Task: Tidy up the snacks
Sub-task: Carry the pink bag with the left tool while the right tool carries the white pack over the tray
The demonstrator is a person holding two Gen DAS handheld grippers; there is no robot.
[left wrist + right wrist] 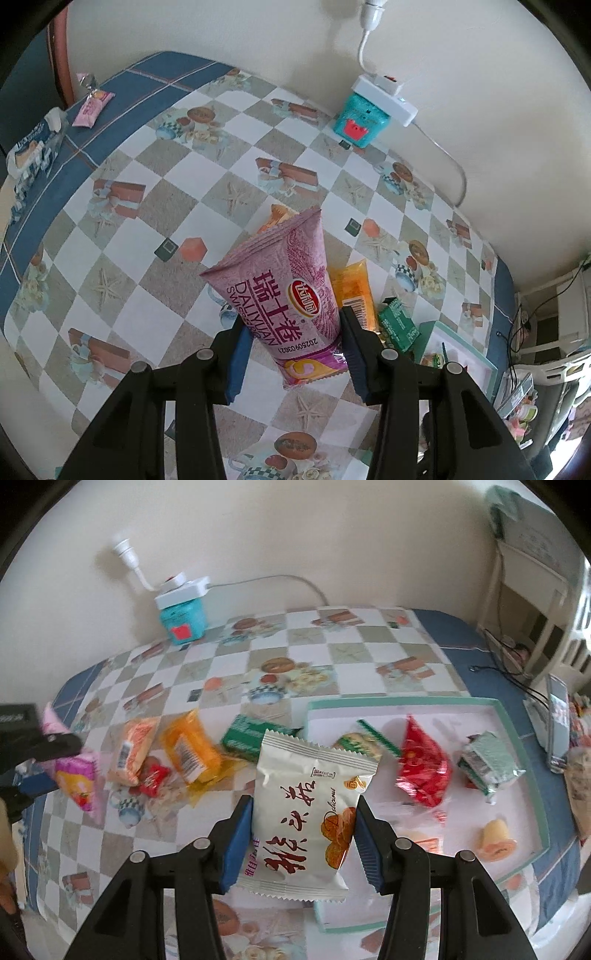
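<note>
Carrying: left gripper (295,354) pinches the purple roll packet (280,291); right gripper (301,843) pinches the white pastry packet (310,812); next, likely into the tray (524,716) at right.

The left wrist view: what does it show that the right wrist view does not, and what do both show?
Only the left wrist view shows a pink wrapped snack and a blue-and-white packet on the tablecloth's blue border.

Only the right wrist view shows the right gripper shut on a white pastry packet, and a shiny red bag in the green-rimmed tray.

Both show the left gripper clamping a purple Swiss-roll packet, an orange packet, and a teal box.
</note>
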